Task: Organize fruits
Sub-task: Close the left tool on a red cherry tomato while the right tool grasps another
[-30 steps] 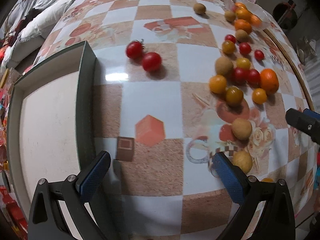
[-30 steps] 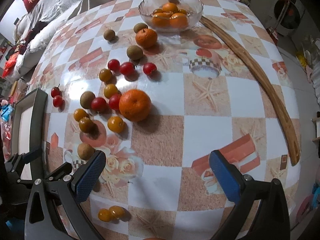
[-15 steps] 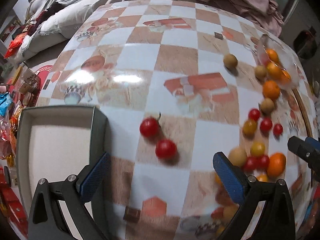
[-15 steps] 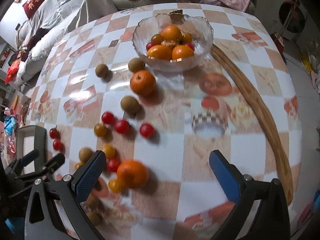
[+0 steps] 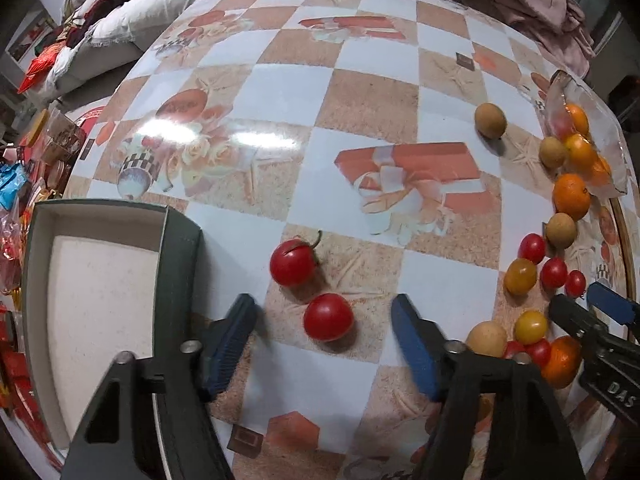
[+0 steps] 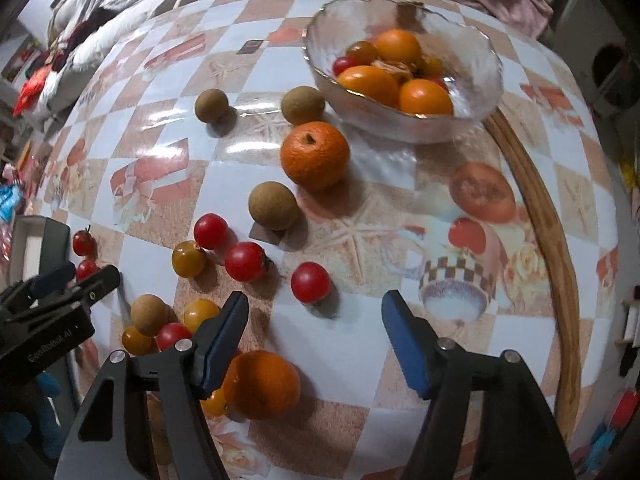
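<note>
Left tool [image 5: 324, 332] open, straddling a red cherry tomato [image 5: 328, 317] on the surface [image 5: 360, 92]. Right tool [image 6: 314, 320] open too, just short of another red cherry tomato [image 6: 310, 282]. Glass bowl [image 6: 476, 92] of oranges beyond.

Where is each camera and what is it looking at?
Left wrist: sits on the left gripper, looking along its open blue fingers at a red tomato beside the box.
Right wrist: sits on the right gripper, facing a tomato and the glass bowl.
Both show that bowl and the other gripper.
</note>
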`<state>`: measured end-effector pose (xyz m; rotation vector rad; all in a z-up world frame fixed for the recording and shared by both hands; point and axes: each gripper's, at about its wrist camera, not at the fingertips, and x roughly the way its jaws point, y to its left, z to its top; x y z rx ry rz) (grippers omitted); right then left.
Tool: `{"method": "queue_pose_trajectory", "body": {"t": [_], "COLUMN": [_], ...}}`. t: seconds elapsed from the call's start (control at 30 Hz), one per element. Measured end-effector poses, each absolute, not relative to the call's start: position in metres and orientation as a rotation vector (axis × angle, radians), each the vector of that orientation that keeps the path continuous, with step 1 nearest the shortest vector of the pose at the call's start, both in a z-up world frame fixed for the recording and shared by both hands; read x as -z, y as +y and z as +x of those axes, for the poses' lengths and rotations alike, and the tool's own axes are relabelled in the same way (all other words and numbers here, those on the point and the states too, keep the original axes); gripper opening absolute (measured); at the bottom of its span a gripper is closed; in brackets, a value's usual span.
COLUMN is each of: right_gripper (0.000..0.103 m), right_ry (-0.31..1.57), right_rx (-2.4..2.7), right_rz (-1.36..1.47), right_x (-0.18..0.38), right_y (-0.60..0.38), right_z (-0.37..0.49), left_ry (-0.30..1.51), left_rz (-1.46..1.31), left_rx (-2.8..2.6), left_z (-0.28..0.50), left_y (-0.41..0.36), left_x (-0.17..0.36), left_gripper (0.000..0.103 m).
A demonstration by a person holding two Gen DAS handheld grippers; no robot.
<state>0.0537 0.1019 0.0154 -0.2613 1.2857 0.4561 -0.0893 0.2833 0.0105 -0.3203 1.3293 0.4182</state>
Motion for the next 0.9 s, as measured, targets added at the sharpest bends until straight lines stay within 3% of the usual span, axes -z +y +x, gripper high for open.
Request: {"method": "queue_pose_trajectory", "body": {"t": [0.07,0.13,0.2,0.9], "right_gripper": [0.060,0.039,0.019,0.019], "right_ry": [1.273,1.258,1.255,1.242], "right_rx": [-0.443,-0.439,-0.459,-0.618], "right_rz": [-0.293,-0.319,-0.318,-0.141], "right_x": [-0.016,-0.018,-0.019,-0.064], "right_y": [0.105,0.107,0.105,0.112], "right_z": [0.053,0.052,0.052,0.000], "left_ry": [1.327,1.323,1.314,1.202], "left_rz": [-0.306,-0.292,-0.302,-0.376], "left_rx": [-0.409,-0.408,-0.406,-0.283], "left_z": [-0.088,-0.087,-0.089,-0.168], "left_y": [0.279,0.276,0.278,0.298], "left_x": [-0.013,-0.015,-0.017,-0.078], "left_gripper": [0.040,0.025,0.024,0.024]}}
